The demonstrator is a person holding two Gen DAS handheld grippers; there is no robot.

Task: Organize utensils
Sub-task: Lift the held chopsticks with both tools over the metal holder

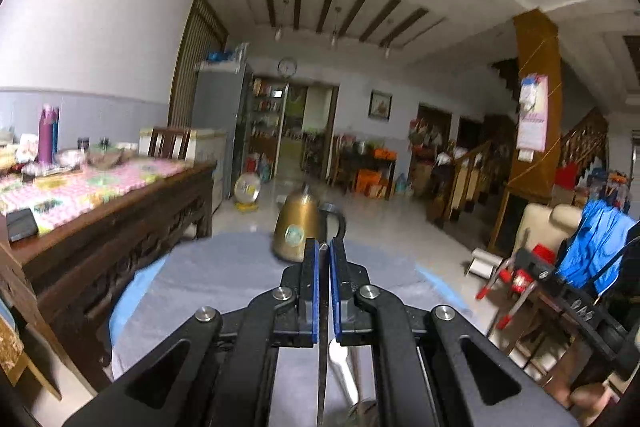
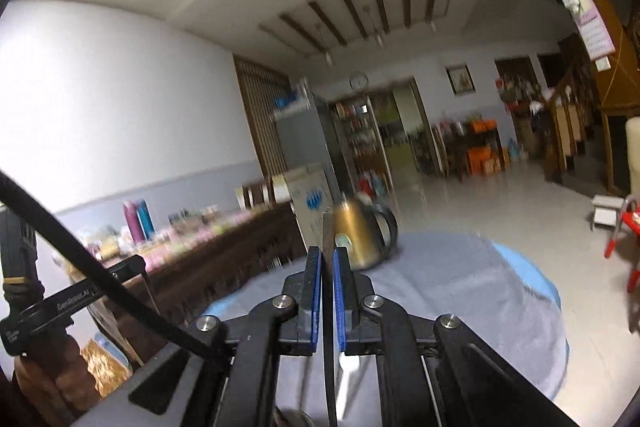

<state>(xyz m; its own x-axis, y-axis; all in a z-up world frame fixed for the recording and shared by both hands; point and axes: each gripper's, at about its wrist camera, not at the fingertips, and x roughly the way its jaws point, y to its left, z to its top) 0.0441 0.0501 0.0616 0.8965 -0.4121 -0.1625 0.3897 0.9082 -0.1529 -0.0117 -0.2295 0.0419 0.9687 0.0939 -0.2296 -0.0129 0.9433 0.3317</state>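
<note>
Holding one thin utensil each, the left gripper point(image 1: 324, 247) and right gripper point(image 2: 328, 251) have jaws clenched on them; sorting looks barely started, no holder seen.

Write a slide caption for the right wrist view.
Right gripper jaws shut on a thin metal utensil, above a grey-clothed table bearing a golden kettle.

White walls point(image 1: 92, 11), slatted ceiling point(image 1: 344, 7), pale tiled floor point(image 1: 380, 211), carved dark-wood table point(image 1: 120, 219), wooden staircase point(image 1: 580, 143).

Both thin utensils point(image 1: 322, 367) run off the bottom edge; table clutter point(image 2: 192, 227) is blurred.
</note>
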